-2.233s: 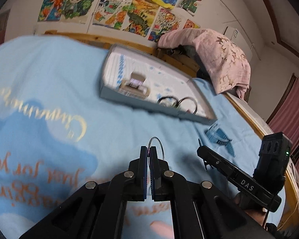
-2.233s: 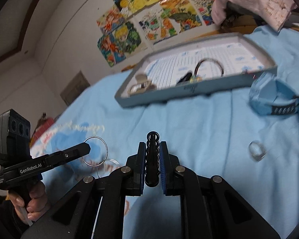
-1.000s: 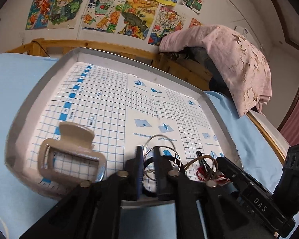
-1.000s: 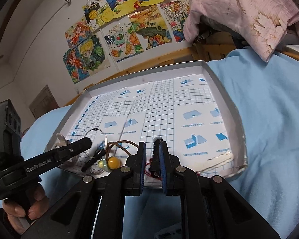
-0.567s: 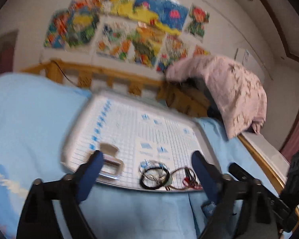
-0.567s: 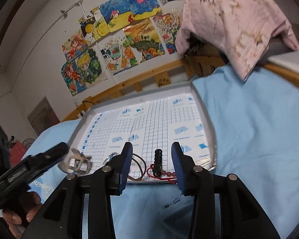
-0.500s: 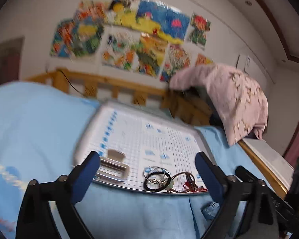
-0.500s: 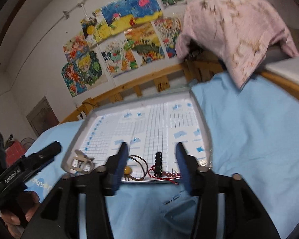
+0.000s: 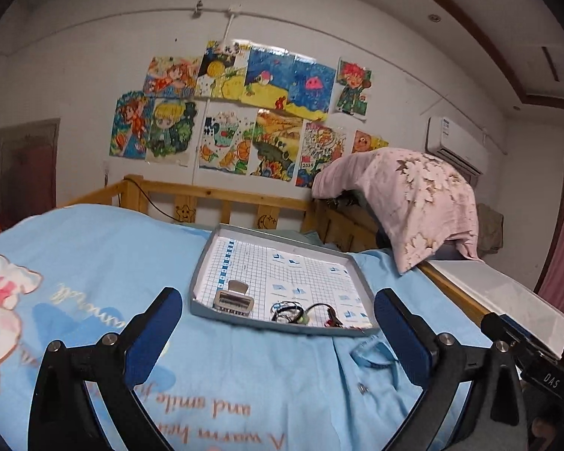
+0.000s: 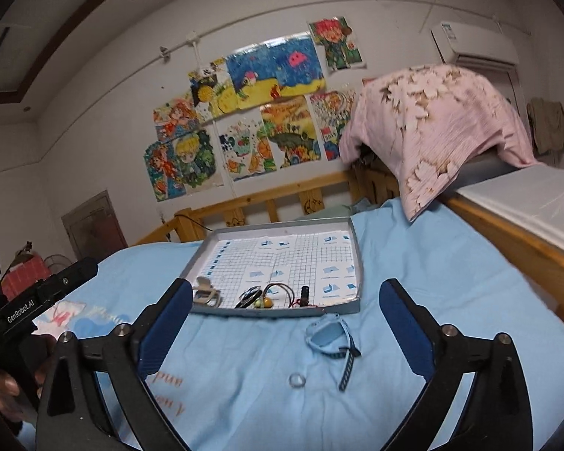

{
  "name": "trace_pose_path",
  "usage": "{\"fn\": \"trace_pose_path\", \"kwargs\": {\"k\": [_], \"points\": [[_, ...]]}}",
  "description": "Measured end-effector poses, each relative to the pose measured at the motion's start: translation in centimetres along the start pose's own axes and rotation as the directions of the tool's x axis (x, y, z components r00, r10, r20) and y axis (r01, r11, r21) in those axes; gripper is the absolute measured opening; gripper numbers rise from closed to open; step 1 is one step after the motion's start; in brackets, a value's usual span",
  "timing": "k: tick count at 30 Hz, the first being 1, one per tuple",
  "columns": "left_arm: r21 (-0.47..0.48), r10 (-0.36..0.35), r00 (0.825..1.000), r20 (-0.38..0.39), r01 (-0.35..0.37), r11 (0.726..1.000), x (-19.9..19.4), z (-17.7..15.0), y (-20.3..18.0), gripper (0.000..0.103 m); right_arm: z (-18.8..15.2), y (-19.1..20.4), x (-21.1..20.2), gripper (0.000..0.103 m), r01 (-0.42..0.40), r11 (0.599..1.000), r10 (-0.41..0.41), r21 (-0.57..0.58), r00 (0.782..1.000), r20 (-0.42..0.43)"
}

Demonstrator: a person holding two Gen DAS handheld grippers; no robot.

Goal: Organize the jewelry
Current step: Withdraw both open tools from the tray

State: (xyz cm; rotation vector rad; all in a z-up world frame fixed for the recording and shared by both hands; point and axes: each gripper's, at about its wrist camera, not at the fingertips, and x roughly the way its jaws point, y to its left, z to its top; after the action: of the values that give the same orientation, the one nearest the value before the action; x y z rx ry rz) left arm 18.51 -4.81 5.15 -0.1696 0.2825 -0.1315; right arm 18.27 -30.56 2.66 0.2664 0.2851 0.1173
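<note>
A grey tray with a grid liner lies on the blue bedspread. Along its near edge lie a beige hair claw, black and silver bangles, a cord with beads and a black beaded piece. A blue watch and a clear ring lie on the bedspread in front of the tray. My left gripper and right gripper are both wide open and empty, held back from the tray.
A wooden bed rail runs behind the tray. A pink blanket hangs over furniture at the right. A white board lies along the right bed edge. The left hand-held unit shows at the left.
Both grippers carried pieces to the tray, opened and let them go there. They have since pulled back and up, away from the tray, and opened wider.
</note>
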Motion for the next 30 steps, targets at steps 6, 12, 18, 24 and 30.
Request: {"fn": "trace_pose_path", "kwargs": {"k": [6, 12, 18, 24, 30], "points": [[0.037, 0.004, 1.000, 0.027, -0.005, 0.999, -4.6, -1.7, -1.1, 0.103, -1.3, 1.0, -6.0, 0.101, 0.012, 0.999, -0.009, -0.053, 0.998, 0.059], [0.072, 0.001, 1.000, 0.001, -0.001, 0.997, -8.0, -5.0, -1.2, 0.103, -3.6, 2.2, -10.7, 0.101, 0.029, 0.995, -0.022, -0.094, 0.997, 0.077], [0.094, -0.010, 1.000, -0.012, 0.011, 0.996, -10.8, -8.2, -0.9, 0.103, -6.3, 3.3, -14.3, 0.101, 0.071, 0.985, -0.057, -0.159, 0.994, 0.089], [0.128, 0.001, 1.000, -0.012, 0.000, 0.992, -12.1, -10.5, -0.4, 0.103, -8.6, 4.1, -15.8, 0.101, 0.105, 0.976, -0.090, -0.190, 0.992, 0.085], [0.118, 0.014, 1.000, -0.021, -0.011, 0.993, -12.2, -12.0, 0.5, 0.103, -10.4, 2.9, -15.4, 0.101, 0.137, 0.979, -0.130, -0.150, 0.990, 0.057]]}}
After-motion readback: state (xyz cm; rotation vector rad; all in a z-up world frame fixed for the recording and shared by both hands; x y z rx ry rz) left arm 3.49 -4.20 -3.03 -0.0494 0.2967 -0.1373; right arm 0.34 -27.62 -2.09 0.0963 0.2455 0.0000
